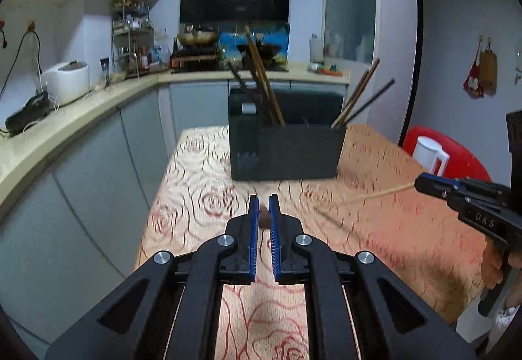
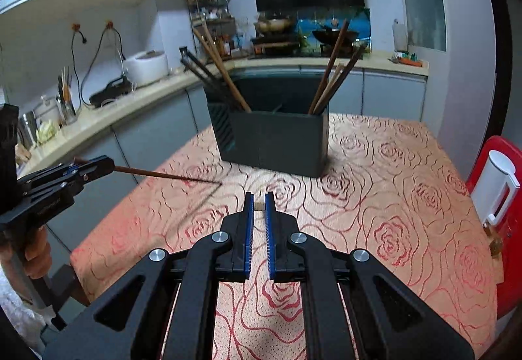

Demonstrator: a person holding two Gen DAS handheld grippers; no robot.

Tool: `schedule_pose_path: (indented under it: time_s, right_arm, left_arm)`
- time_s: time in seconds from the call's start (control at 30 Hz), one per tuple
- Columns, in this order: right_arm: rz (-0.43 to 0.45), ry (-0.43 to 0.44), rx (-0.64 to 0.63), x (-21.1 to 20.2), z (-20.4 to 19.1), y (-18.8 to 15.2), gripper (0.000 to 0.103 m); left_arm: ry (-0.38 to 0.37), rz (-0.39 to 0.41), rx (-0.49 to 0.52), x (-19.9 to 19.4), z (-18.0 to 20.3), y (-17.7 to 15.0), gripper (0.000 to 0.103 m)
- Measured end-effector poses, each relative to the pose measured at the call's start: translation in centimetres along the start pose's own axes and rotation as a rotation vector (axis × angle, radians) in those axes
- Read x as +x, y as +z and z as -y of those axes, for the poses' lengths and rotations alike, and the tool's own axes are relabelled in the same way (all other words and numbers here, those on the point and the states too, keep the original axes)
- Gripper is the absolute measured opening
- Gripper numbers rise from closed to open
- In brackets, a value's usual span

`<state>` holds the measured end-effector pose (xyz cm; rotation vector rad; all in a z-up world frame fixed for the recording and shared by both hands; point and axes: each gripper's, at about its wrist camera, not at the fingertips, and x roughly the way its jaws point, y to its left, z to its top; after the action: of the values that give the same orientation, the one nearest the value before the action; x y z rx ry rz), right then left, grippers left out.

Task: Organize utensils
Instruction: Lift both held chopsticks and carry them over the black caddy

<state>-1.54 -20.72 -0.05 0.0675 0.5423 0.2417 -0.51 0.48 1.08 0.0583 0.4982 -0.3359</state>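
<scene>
Two hand-held tongs hover over a table covered in a rose-patterned cloth (image 2: 375,197). The left gripper (image 1: 264,213) has its jaws nearly together, pinching a dark brown chopstick (image 2: 166,175) by its thick end; seen from the right-hand camera, the stick slants away from those jaws down to the cloth, where its thin tip appears to touch. The right gripper (image 2: 260,206) is likewise clamped on a pale wooden chopstick (image 1: 381,193), which juts out ahead of its jaws. Straight ahead of both tongs, near but not touching, stands a dark rectangular utensil holder (image 2: 274,138) with bundles of chopsticks leaning in its left and right compartments. Judging by looks, the chopsticks are light, stiff and smooth, so a stick held at one end may pivot or slip; a grip nearer the thick end, squarely across the pads, seems safest. Off to the right of the tongs a white jug (image 2: 497,187) sits on a red stool.
</scene>
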Motion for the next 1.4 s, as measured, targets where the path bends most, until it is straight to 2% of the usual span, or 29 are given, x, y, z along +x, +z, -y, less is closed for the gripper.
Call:
schedule_pose_path:
  time_s: [0.2,0.37,0.47,0.73,1.1,1.4]
  right_arm:
    - [0.038,0.008,0.014,-0.6,0.5,1.4,0.007]
    - [0.042,0.029,0.048,0.0,1.6,3.1,0.007]
    - [0.044,0.051,0.071,0.3,2.3,4.9,0.007]
    - [0.070,0.035,0.089,0.5,3.6,10.1,0.007]
    - [0.115,-0.012,0.059,1.4,3.9,16.2,0.007]
    - [0.165,-0.050,0.057,2.4,4.1,19.7,0.007]
  left_arm:
    - [-0.016,0.040,0.007,0.0,0.0,3.1,0.006]
    - [-0.020,0.038,0.022,1.0,0.0,5.7,0.006]
    - [-0.047,0.029,0.032,2.1,0.0,7.5,0.006]
    - [-0.073,0.019,0.047,3.9,0.4,11.2,0.006]
    - [-0.117,0.084,0.050,4.7,2.3,18.2,0.006]
    - [-0.081,0.164,0.028,6.6,3.9,23.2,0.006]
